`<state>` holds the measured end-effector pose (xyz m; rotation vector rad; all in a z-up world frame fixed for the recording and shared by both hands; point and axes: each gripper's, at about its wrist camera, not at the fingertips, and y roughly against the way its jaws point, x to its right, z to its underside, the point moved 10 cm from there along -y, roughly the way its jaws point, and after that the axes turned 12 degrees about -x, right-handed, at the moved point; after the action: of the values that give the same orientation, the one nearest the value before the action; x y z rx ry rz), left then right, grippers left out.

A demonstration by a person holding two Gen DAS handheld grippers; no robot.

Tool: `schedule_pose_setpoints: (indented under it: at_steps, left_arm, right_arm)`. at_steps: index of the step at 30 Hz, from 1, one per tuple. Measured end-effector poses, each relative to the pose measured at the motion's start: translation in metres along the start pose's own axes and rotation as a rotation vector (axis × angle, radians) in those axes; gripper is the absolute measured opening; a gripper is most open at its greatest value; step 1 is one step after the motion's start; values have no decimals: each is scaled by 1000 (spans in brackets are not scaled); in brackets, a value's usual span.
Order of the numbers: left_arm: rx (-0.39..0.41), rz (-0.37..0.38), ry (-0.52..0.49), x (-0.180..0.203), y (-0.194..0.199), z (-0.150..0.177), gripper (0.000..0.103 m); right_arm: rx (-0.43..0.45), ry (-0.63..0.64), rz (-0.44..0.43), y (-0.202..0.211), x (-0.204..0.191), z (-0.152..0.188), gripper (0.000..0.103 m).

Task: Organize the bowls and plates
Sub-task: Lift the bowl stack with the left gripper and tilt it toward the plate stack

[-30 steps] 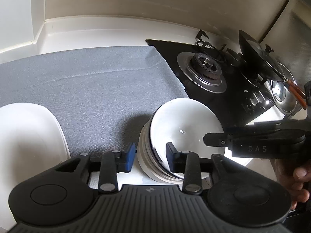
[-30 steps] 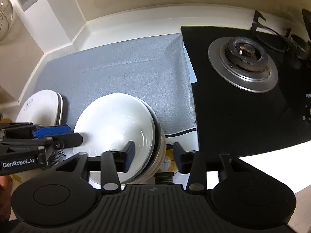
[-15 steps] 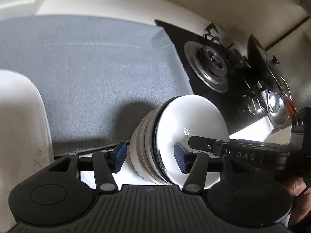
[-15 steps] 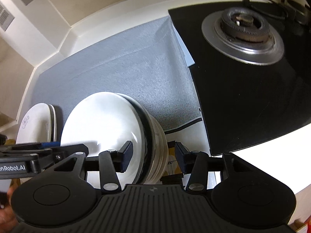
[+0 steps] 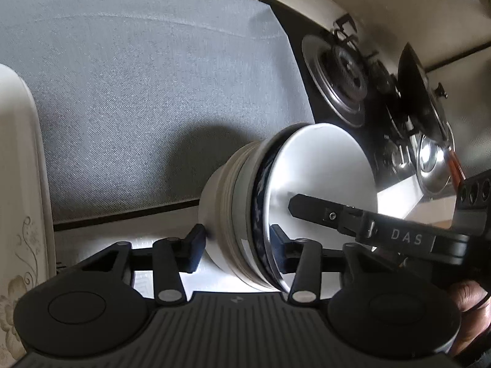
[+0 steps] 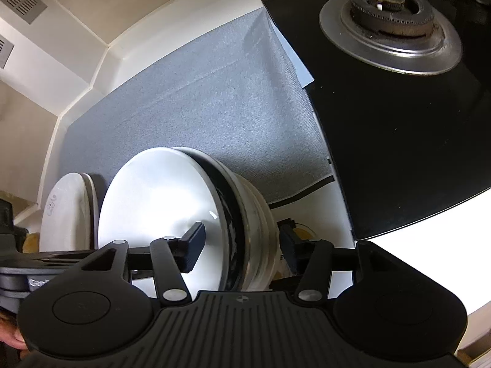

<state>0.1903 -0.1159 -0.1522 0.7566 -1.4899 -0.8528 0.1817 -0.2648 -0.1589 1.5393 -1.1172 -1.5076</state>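
A stack of white bowls (image 5: 322, 165) with one dark blue patterned bowl under the top one stands at the counter's front edge, also in the right wrist view (image 6: 159, 199). My left gripper (image 5: 237, 247) straddles the stack's near wall: one pad outside against the lower bowls, one inside the top bowl. Its jaws are closing, and no firm press shows. My right gripper (image 6: 241, 245) straddles the opposite wall the same way. Its jaws are opening, and a small gap shows at the outer pad. One right finger (image 5: 310, 207) reaches over the top bowl.
White plates (image 6: 64, 211) with a floral print stand left of the bowls, close to my left gripper (image 5: 18, 184). A grey mat (image 5: 138, 92) covers the counter behind. The black gas stove (image 6: 392, 24) lies to the right, with a pan lid (image 5: 420, 92) and a steel pot (image 5: 432, 165).
Both grippers have come down and rolled, so the stack's wall now sits deeper between each pair of fingers. The left jaws widened and then narrowed. The bowls have stayed in place.
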Motion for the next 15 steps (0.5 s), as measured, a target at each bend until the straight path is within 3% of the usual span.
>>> schedule_pose_setpoints:
  at_steps: [15]
  left_arm:
    - [-11,19,-13,1,-4,-1,51]
  right_arm:
    - [58,-21,1,0,-2,2,57]
